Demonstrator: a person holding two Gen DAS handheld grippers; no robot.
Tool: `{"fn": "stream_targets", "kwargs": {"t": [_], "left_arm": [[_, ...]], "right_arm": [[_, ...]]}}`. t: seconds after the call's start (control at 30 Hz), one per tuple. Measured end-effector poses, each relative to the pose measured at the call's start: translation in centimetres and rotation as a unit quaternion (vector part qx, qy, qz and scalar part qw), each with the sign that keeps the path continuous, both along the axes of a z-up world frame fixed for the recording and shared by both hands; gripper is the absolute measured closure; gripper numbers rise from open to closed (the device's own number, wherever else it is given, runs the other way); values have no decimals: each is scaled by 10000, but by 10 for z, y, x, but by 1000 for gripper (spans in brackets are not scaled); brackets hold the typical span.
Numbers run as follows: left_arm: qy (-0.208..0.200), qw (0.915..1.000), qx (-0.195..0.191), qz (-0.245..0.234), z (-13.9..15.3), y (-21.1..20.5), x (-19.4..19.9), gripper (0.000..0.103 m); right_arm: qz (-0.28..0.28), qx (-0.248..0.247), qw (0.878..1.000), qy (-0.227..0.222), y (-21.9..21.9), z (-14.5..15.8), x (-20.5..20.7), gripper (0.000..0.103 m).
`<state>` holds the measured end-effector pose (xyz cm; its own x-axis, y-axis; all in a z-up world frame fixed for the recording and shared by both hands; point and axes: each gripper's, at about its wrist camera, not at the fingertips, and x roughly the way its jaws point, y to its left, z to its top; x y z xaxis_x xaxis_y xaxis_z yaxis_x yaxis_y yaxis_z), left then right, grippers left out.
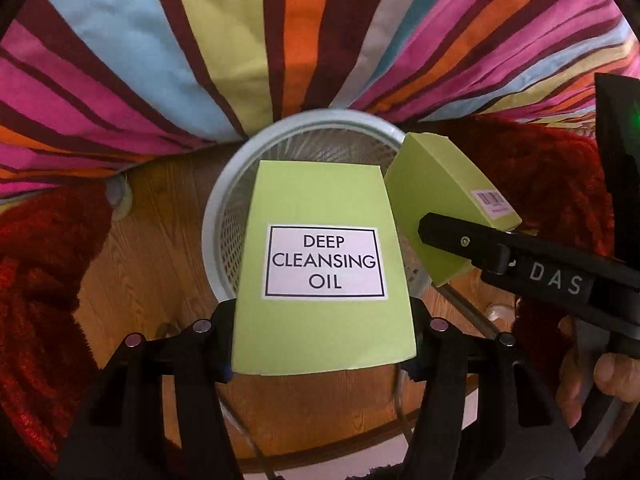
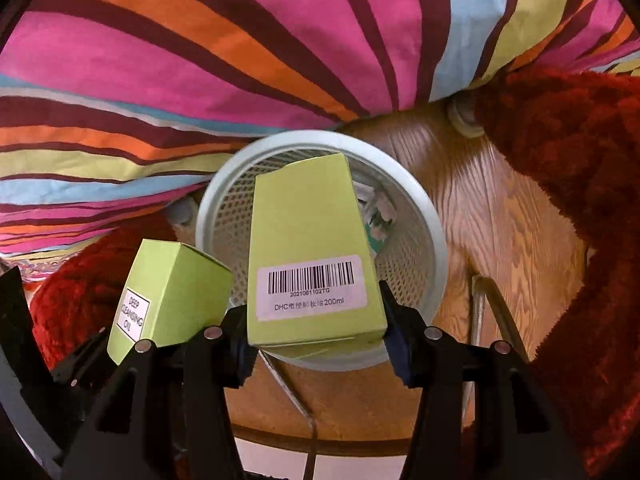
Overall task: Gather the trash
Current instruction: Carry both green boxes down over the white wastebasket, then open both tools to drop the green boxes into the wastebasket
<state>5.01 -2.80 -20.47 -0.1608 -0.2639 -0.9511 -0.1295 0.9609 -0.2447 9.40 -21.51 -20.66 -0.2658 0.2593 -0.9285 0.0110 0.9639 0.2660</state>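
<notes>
Oil box (image 1: 324, 264): lime green, white "DEEP CLEANSING OIL" label, centre of left view, over the bin rim.
Barcode box (image 2: 312, 256): lime green, barcode sticker, tilted, centre of right view, above the bin mouth.
Bin (image 2: 424, 216): white mesh, round, open.

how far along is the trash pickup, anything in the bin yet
Partly done: the mesh wastebasket already holds some packaging. In hand: the left hand-held gripper grips the box labelled DEEP CLEANSING OIL, the right hand-held gripper grips the barcode box, both above the basket. Left: dropping both in.
</notes>
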Motion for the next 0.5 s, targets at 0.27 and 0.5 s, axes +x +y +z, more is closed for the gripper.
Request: {"fn": "stream_targets", "kwargs": {"t": [0.27,0.5], "left_arm": [[413,9991,34,-56,-26,-4,1,44],[572,9983,55,-93,-31,-8,-1,44]], "right_arm": [[16,-107,9996,251,-1,-22,-2,53],[24,-171,9988,449,2,-24,-2,52]]}}
